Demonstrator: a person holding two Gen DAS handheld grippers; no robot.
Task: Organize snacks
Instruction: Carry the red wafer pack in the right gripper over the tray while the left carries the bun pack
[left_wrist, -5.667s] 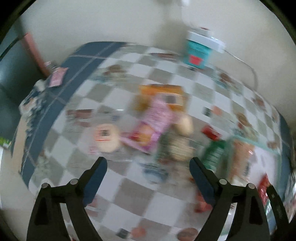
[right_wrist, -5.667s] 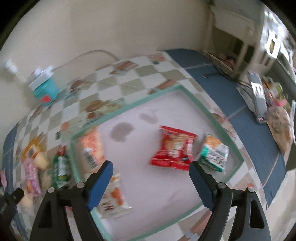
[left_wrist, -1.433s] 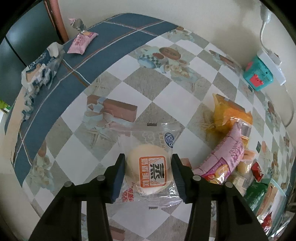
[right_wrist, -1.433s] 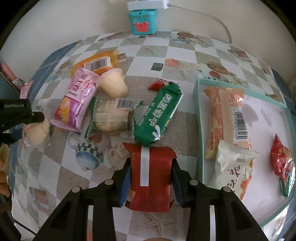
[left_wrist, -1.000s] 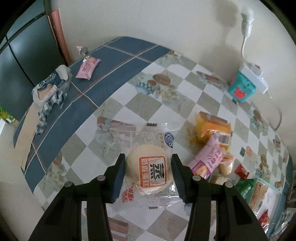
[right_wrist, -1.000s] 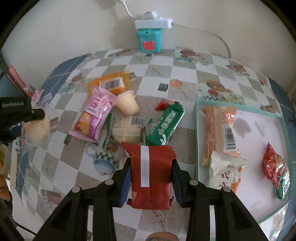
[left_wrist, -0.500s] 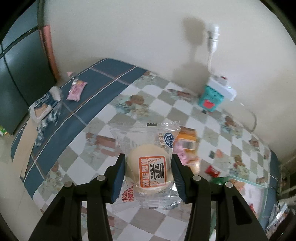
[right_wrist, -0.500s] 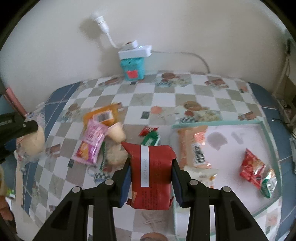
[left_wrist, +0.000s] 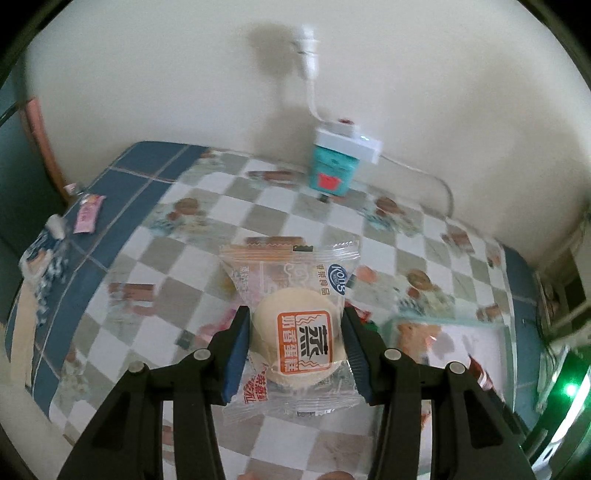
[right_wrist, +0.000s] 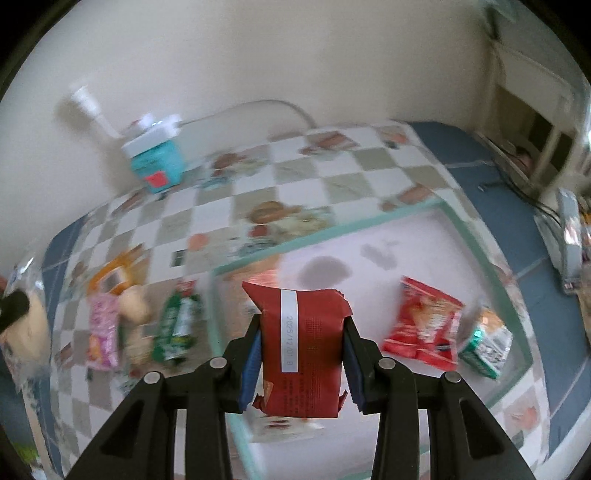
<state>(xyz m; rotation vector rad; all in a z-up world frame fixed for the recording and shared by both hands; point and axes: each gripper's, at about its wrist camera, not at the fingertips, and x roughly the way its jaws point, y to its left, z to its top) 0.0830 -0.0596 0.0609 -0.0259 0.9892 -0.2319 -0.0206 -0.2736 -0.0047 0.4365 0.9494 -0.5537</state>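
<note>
Snacks are now off the table: the left tongs (left_wrist: 297, 347) stay clamped on the wrapped bun (left_wrist: 299, 345) and the right tongs (right_wrist: 302, 350) on the red packet (right_wrist: 303, 347), both lifted and swung toward the green-rimmed tray (right_wrist: 369, 220) ahead, so delivery looks next.

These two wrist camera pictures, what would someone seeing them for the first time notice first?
Each gripper fills the foreground with a snack clamped between its fingers: the left gripper holds a round pale cake in a clear wrapper, the right gripper a dark red packet. Behind the red packet a green-rimmed tray already holds a bright red bag, while a teal box stands at the wall.
</note>
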